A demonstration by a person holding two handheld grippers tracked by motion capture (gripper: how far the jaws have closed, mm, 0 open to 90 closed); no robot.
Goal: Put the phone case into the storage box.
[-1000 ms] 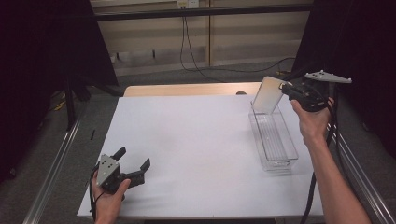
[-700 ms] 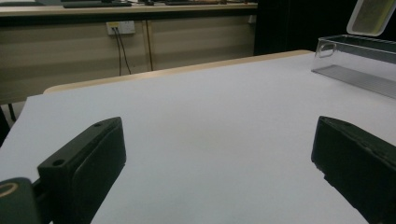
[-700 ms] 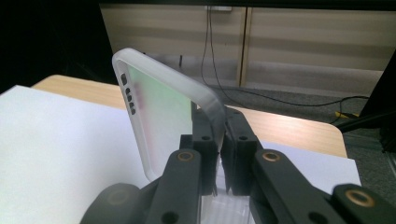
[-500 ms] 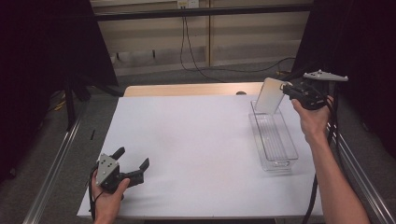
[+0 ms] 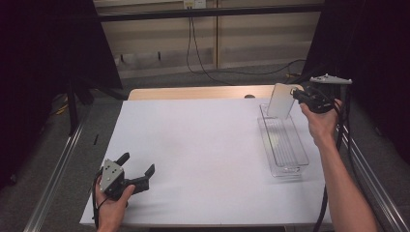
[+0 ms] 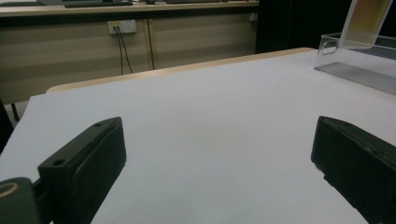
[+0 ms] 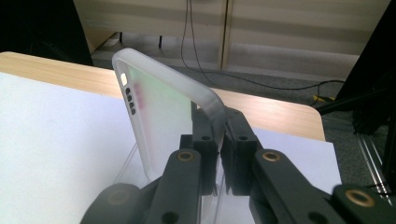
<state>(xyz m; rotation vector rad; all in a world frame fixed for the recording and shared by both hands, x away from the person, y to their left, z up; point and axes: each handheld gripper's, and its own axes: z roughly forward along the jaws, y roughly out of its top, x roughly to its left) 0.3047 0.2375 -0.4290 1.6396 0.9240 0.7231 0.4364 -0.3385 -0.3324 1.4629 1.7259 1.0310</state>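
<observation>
One frosted phone case (image 5: 280,100) is pinched by its edge in the right gripper (image 5: 296,93), held upright over the clear tray's (image 5: 285,145) far end at the table's right edge, probably for lowering inside; the left gripper (image 5: 138,170) rests open near the table's front-left corner.

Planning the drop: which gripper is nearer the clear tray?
Right. The right gripper holds a phone case over the tray's far end; the left gripper rests open across the table.

White-covered table (image 5: 203,145) with a pale wooden edge at the far side, grey carpeted floor (image 5: 159,79), beige panelled wall (image 5: 159,43) behind, black cables (image 5: 193,48) hanging from a wall socket (image 5: 195,4), dark curtains (image 5: 43,72) on both sides, dim light.
</observation>
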